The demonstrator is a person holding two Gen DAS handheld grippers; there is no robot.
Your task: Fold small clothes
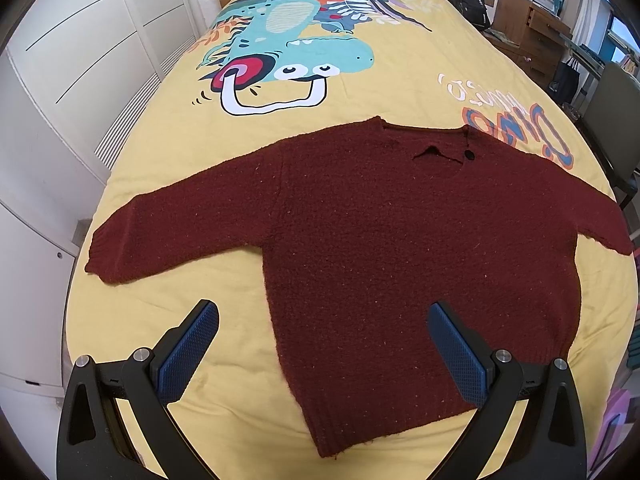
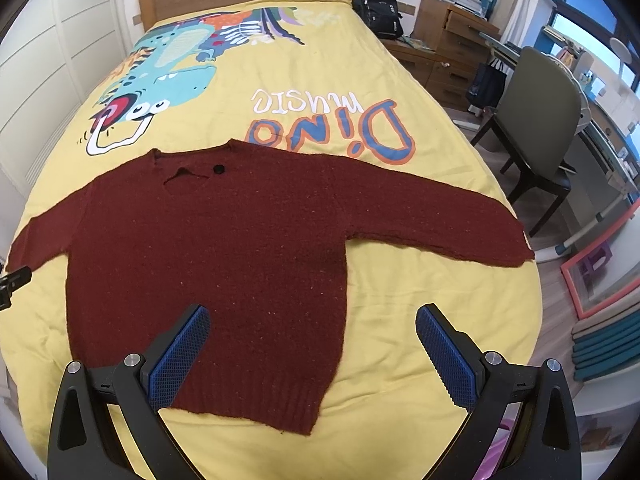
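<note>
Sweater [image 1: 400, 240] lies flat on the bed [image 1: 160, 320], sleeves spread, hem nearest. Left gripper [image 1: 324, 344] and right gripper [image 2: 312, 344] both hover above the hem, fingers apart, holding nothing.

Maroon sweater [image 2: 208, 248] flat on yellow bedspread [image 2: 400, 320], sleeves spread, right tongs [image 2: 313, 322] agape above hem

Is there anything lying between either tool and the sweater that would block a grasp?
Nothing visible does. The maroon sweater lies flat with both sleeves spread on the yellow bedspread. The left tool and the right tool hover open over its hem corners, with only bare fabric below them.
</note>
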